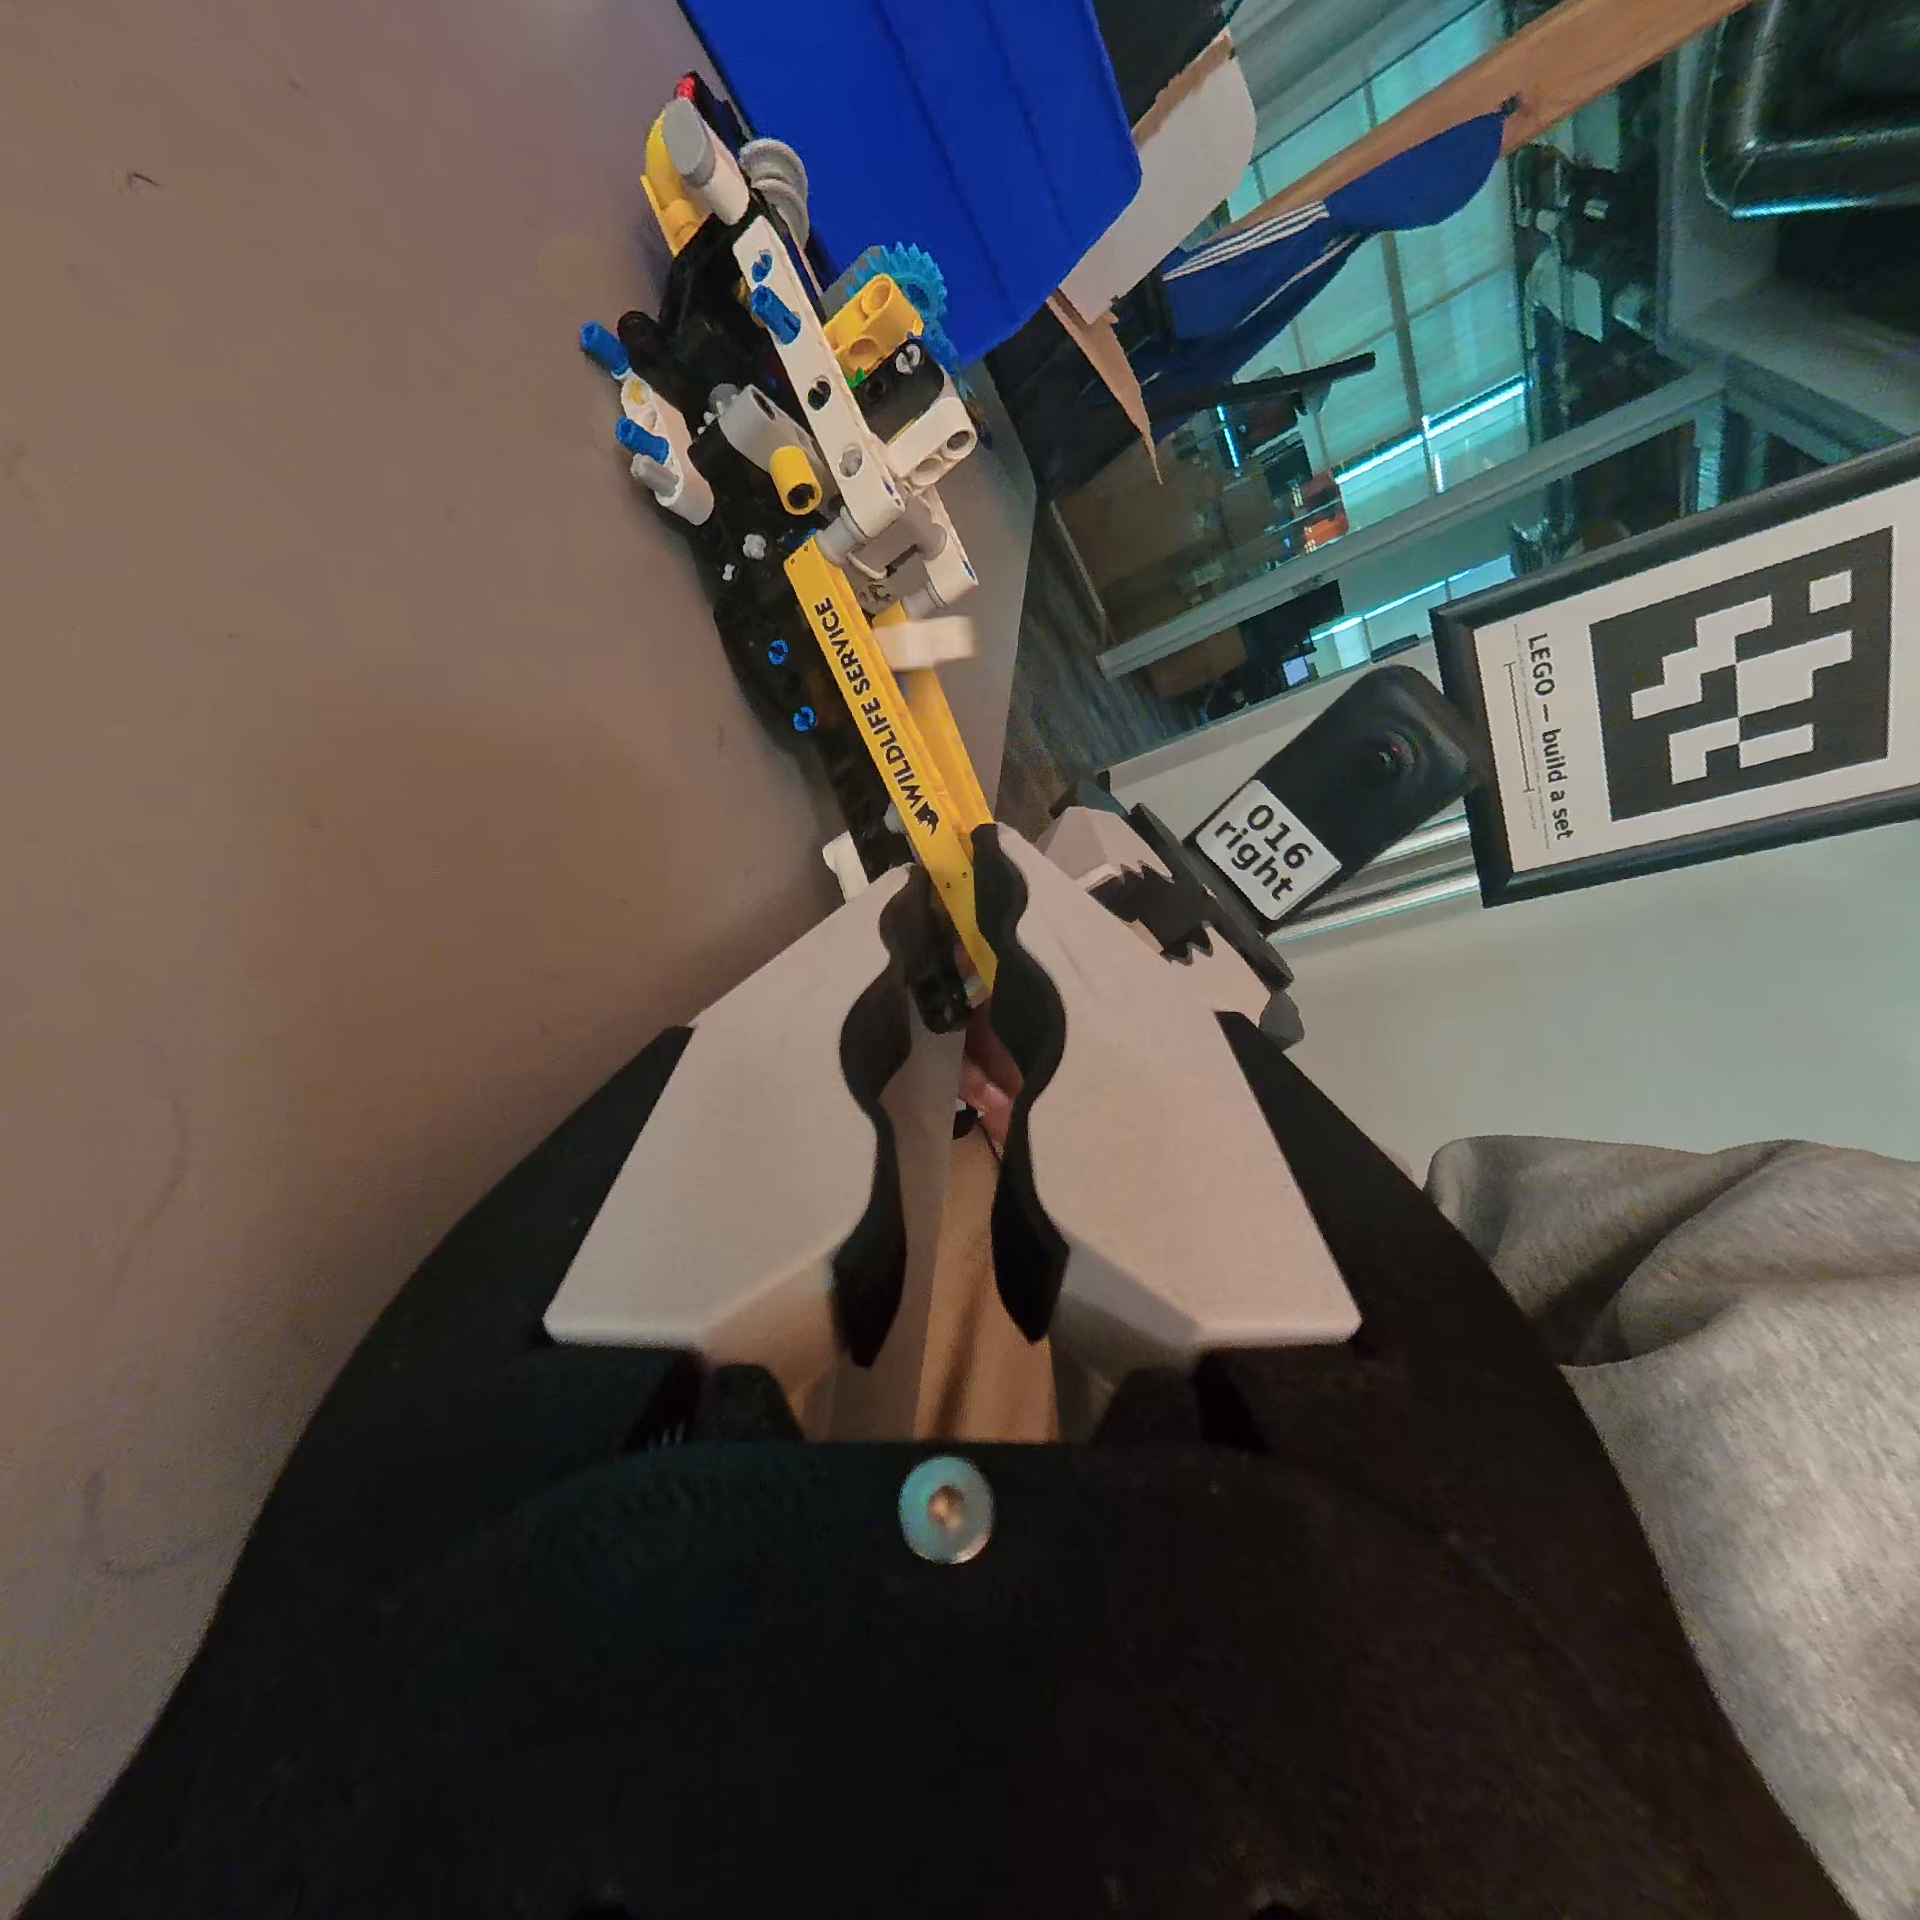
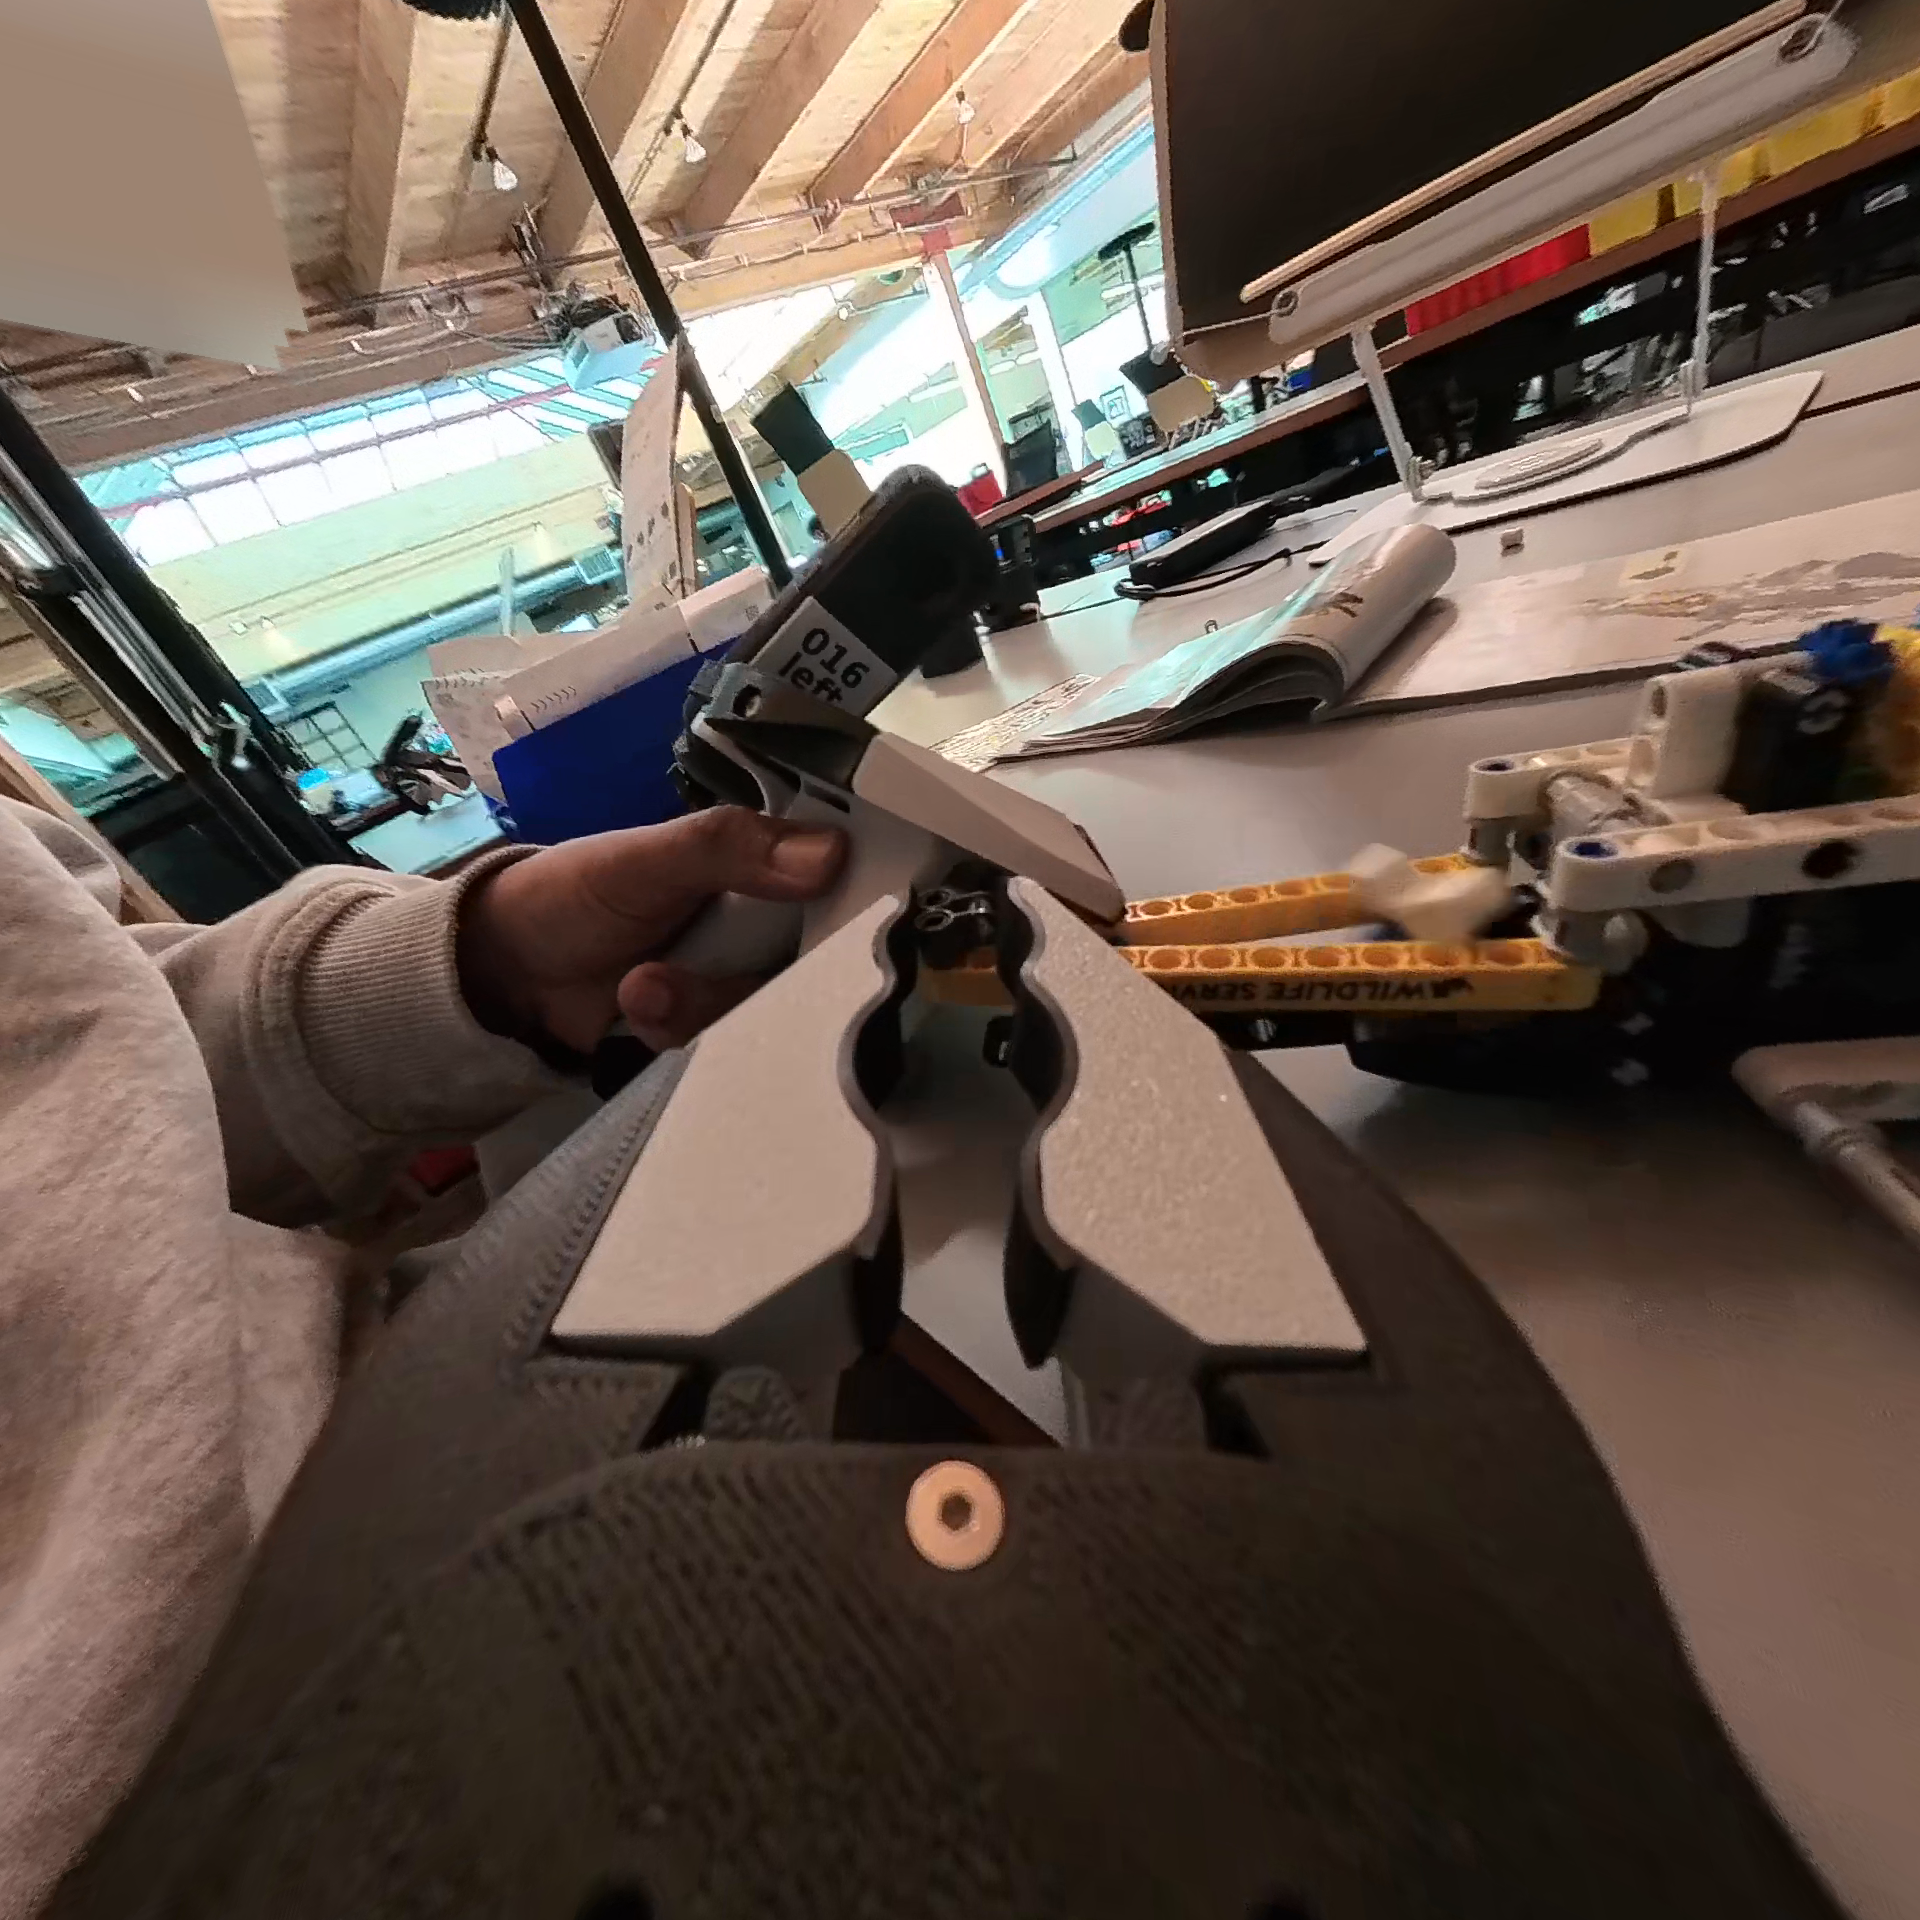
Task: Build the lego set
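Note:
The lego model (image 1: 790, 436) is a long build of black, white and yellow beams with blue pins and a blue gear. It lies on the grey table (image 1: 312, 623). My left gripper (image 1: 951, 914) is shut on the near end of its yellow lettered beam (image 1: 883, 727). In the right wrist view the model (image 2: 1351, 966) runs off to the right. My right gripper (image 2: 961, 935) has the same end of the beams between its fingertips, jaws narrowly apart and closed on it. The left gripper (image 2: 1039, 852) presses on the beam from above. A small white piece (image 2: 1423, 883) on the beams is blurred.
A blue bin (image 1: 935, 135) stands just beyond the model and shows behind the hand in the right wrist view (image 2: 582, 769). An open instruction booklet (image 2: 1247, 665) lies further back. A framed marker sign (image 1: 1683, 675) and a monitor stand (image 2: 1538, 457) are on the table. A grey sleeve (image 2: 156, 1039) is close by. Left and right tips are no more than a few centimetres apart.

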A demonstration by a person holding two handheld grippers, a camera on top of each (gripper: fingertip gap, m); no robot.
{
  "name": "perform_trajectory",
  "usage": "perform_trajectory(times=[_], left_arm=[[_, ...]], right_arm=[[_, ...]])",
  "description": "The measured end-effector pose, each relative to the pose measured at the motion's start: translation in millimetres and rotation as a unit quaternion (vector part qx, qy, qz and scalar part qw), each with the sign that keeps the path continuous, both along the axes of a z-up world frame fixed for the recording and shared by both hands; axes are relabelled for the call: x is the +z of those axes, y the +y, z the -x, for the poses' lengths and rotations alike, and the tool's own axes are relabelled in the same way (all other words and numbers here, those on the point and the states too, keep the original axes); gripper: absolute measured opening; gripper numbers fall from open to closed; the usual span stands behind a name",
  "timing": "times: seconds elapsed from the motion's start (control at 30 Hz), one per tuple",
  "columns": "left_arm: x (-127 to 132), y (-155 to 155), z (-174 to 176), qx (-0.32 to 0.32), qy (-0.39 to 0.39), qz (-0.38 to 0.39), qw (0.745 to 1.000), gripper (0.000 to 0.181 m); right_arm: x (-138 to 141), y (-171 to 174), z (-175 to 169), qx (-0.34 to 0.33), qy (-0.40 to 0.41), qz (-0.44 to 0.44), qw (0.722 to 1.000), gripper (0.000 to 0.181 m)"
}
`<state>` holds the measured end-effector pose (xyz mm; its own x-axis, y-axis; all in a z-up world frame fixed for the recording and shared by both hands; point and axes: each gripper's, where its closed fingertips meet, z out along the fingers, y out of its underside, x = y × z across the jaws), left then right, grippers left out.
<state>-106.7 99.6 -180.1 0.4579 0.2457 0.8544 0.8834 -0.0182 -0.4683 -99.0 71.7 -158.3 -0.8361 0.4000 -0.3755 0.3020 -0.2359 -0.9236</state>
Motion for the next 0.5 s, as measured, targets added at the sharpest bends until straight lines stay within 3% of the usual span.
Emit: perform_trajectory(times=[0.5], left_arm=[[-3.4,-1.5,2.2,0.006,-0.01,0.01,1.0,0.011]], right_arm=[[-8.5,-2.4,-1.1,-0.029,0.059,-0.082,0.994,0.014]])
